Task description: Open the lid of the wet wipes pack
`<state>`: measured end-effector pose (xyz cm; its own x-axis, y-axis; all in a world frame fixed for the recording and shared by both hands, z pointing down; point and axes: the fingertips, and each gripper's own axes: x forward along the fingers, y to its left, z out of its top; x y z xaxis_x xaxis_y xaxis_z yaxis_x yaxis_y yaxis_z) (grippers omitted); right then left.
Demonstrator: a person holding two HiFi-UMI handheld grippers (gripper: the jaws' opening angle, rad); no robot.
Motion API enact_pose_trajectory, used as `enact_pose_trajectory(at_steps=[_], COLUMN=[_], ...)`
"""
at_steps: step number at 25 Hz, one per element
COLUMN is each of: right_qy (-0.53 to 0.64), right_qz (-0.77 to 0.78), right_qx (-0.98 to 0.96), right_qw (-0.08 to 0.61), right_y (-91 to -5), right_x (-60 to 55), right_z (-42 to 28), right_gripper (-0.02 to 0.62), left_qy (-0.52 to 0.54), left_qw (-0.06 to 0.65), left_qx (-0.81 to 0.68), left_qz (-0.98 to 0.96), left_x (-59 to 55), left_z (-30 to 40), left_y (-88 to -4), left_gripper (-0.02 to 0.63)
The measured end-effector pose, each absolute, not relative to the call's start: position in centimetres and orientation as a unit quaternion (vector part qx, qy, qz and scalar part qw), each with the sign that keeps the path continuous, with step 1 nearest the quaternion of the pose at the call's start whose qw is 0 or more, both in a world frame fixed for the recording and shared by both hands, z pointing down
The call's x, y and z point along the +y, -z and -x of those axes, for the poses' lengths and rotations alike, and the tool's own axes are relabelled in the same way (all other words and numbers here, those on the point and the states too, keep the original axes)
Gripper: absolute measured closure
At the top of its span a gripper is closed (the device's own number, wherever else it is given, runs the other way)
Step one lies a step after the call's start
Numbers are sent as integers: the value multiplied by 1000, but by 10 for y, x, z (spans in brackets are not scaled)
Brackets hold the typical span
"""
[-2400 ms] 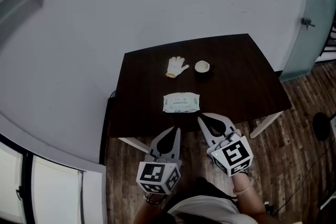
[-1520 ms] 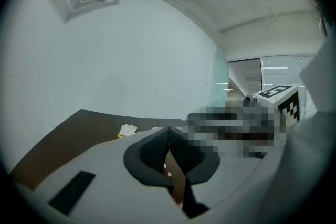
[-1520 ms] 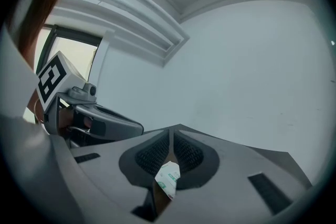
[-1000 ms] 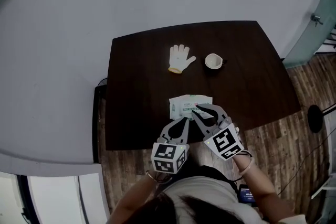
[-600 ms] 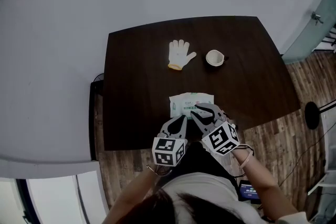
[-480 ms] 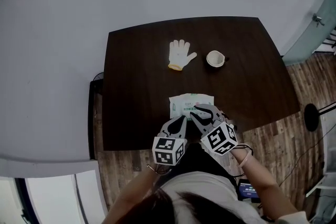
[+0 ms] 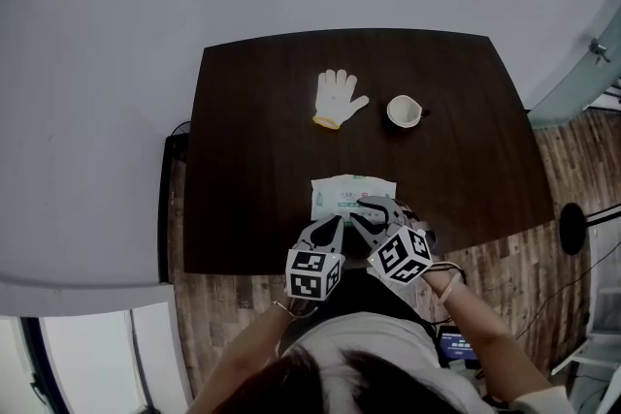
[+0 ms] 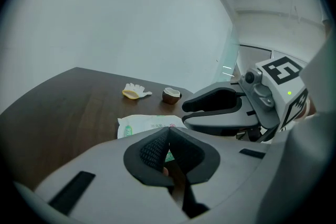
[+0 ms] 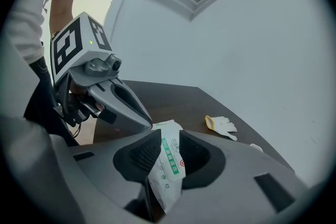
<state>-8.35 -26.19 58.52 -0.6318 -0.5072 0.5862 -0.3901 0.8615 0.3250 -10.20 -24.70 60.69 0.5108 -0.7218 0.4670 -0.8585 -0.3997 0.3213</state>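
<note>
The wet wipes pack (image 7: 340, 191) lies near the dark table's (image 7: 252, 136) front edge. The right gripper (image 9: 169, 140) has just been opening; its jaws stand apart around the pack's edge without pressing it. The left gripper (image 8: 167, 132) has its jaws together, empty.

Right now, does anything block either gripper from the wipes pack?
Nothing visible does. The pack shows between the fingers of the right gripper, which have just been opening; the left gripper, shut, sits by its near edge.
</note>
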Motion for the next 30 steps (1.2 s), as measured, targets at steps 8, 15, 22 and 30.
enact_pose_trajectory(at_steps=[8,15,22,30], right_qy=[99,109,114,121], right_qz=[-200,-173,-158,-138], right_qx=[-894,-885,-881,-880], right_qw=[389,418,430,437], right_y=[-618,-636,-649,-653], right_x=[-265,-272,-276,-279], right_z=[83,77,72,73], right_gripper=[468,462,451,440], left_qy=[-155,-174,-177,-175], left_qw=[285,304,310,309], left_qx=[-482,-480,-489,-499], left_qz=[-814,-804,-796,-791], left_x=[-256,-259,-261,-263], left_z=[96,88,84,84], left_y=[-633,-650,-660,-663], left_gripper=[588,587,587,586])
